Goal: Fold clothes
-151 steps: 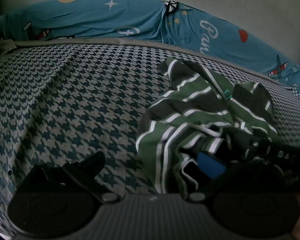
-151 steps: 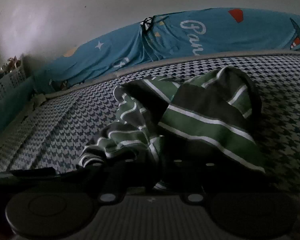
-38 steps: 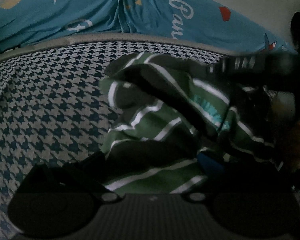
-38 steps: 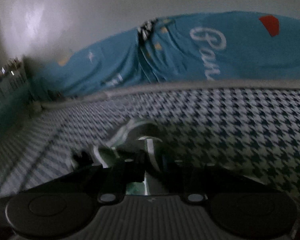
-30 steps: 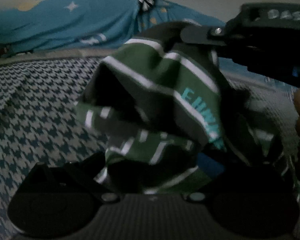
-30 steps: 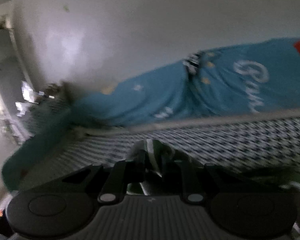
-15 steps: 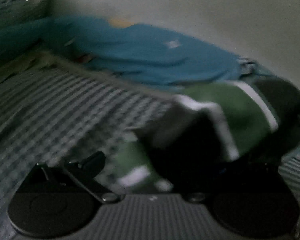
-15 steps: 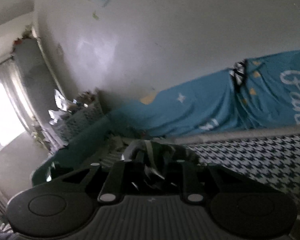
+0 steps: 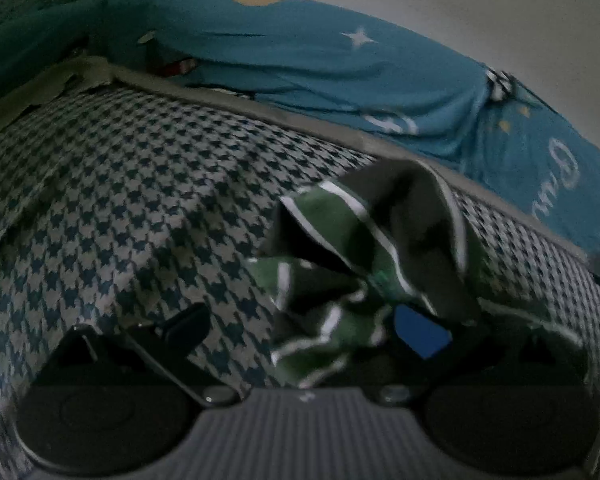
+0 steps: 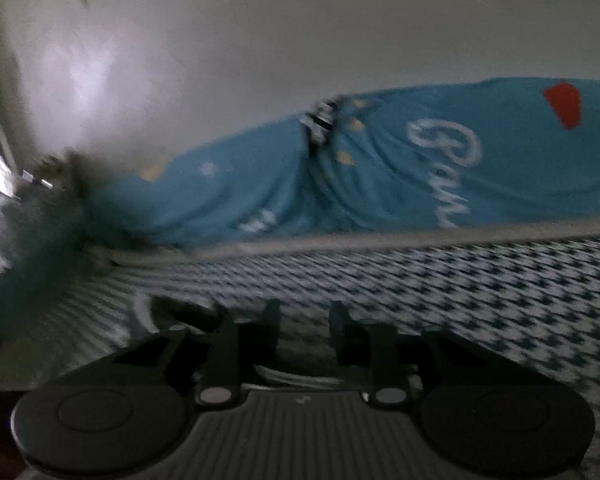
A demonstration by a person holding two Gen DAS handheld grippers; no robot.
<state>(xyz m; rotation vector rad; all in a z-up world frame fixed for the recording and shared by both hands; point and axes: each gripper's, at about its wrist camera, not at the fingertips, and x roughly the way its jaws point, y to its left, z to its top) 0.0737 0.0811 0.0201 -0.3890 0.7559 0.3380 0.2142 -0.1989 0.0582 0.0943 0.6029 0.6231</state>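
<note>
The crumpled green white-striped garment (image 9: 363, 264) lies on the houndstooth-covered bed (image 9: 140, 200), bunched before my left tongs (image 9: 300, 328). Behind the bed, a blue printed sheet (image 9: 319, 68) runs along the wall. My right tongs (image 10: 303, 316) sit low over the bed.

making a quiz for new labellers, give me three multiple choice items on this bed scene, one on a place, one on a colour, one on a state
1. Where is the striped garment?
A. on the houndstooth cover
B. on a hanger
C. on the floor

2. What colour is the printed sheet along the wall?
A. red
B. blue
C. yellow

3. How does the striped garment lie?
A. folded flat
B. crumpled in a heap
C. rolled into a tube

Answers:
1. A, the patterned cover shows all around its left side.
2. B, it is blue with a white star and white lettering.
3. B, its stripes run in several directions over loose, bunched folds.
</note>
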